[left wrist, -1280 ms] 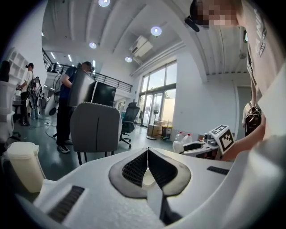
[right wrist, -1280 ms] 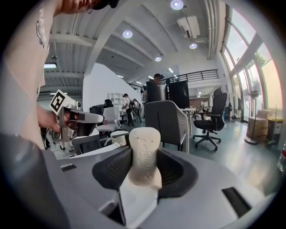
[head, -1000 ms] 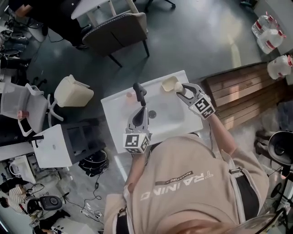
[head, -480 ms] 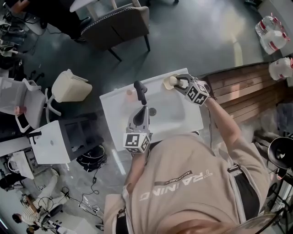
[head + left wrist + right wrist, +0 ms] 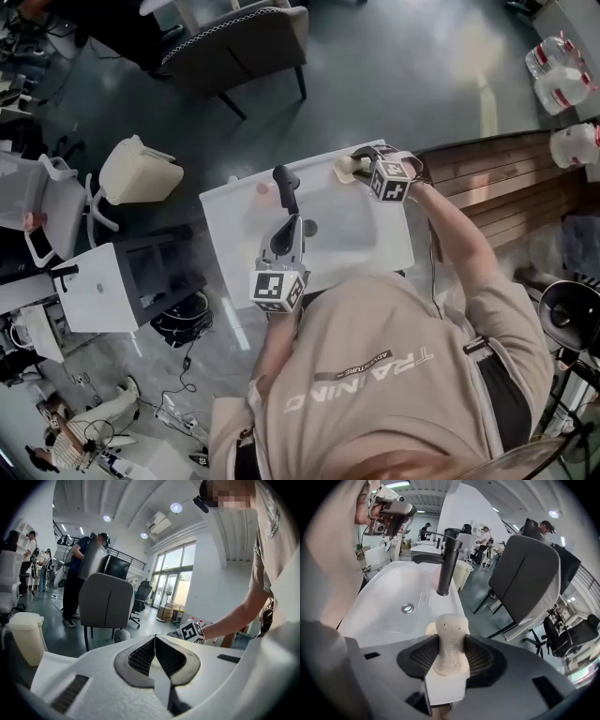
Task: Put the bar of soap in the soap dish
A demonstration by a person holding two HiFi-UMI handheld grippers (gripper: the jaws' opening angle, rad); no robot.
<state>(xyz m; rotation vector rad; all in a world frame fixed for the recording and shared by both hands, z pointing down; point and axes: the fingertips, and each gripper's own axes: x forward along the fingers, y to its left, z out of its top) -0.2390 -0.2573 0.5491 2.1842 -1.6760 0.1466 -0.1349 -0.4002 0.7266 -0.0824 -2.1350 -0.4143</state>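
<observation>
Soap bar (image 5: 451, 639) is pinched in our right tool (image 5: 451, 656) at the far-right soap dish (image 5: 342, 170); next, we reckon, lower and release, left tool (image 5: 154, 641) pressed together.

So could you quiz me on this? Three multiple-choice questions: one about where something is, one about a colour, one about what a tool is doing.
1. Where is the soap dish?
A. In the basin by the drain
B. On the far right corner of the sink
C. On the floor

2. What colour is the faucet?
A. Black
B. Gold
C. Red

3. What are the fingers of the right gripper doing?
A. Wide open, empty
B. Shut on the faucet
C. Shut on the bar of soap

Answers:
1 B: the head view shows it on the rim beyond the basin.
2 A: it looks dark in both the head view and the right gripper view.
3 C: the right gripper view shows the cream bar pinched between them.
</observation>
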